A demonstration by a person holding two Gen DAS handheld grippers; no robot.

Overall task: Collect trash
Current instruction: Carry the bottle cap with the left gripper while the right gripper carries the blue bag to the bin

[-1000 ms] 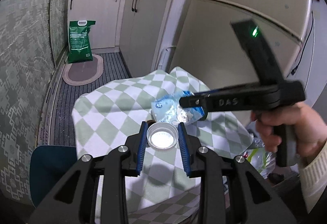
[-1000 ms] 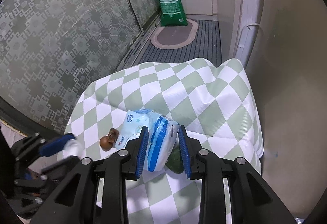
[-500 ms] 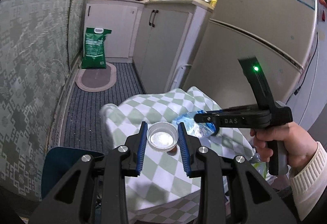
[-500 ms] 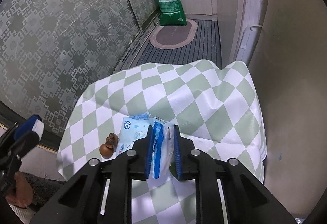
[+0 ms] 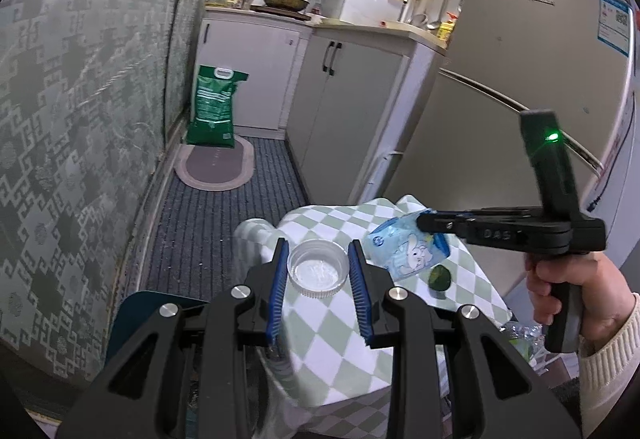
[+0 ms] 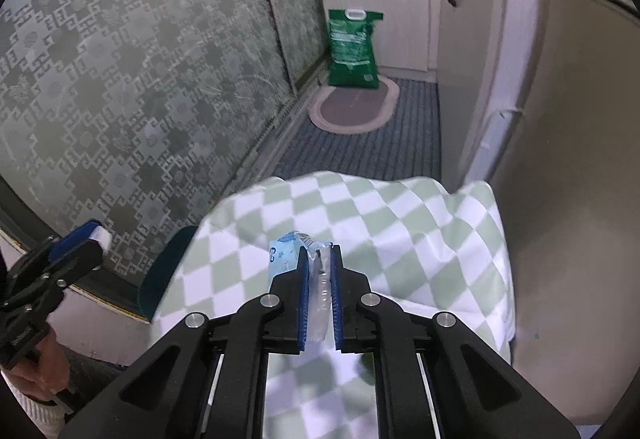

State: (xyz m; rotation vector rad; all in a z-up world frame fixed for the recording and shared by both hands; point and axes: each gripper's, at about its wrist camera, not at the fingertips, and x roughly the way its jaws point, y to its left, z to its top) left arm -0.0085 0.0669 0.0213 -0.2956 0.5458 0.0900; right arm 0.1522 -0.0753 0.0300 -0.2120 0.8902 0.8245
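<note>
My left gripper is shut on a clear plastic lid and holds it above the near left part of the checked table. My right gripper is shut on a blue and white tissue pack, lifted off the table; the pack also shows in the left wrist view under the right gripper. A green lime lies on the cloth below the pack. The left gripper shows at the left edge of the right wrist view.
The small table with its green and white cloth stands beside a fridge. A teal stool is at its left. A green bag and an oval mat lie on the floor by the cabinets. A patterned wall runs along the left.
Both grippers have risen away from the table. The right gripper closed on the tissue pack and lifted it off the cloth, which uncovered the lime. The left still holds the lid.
</note>
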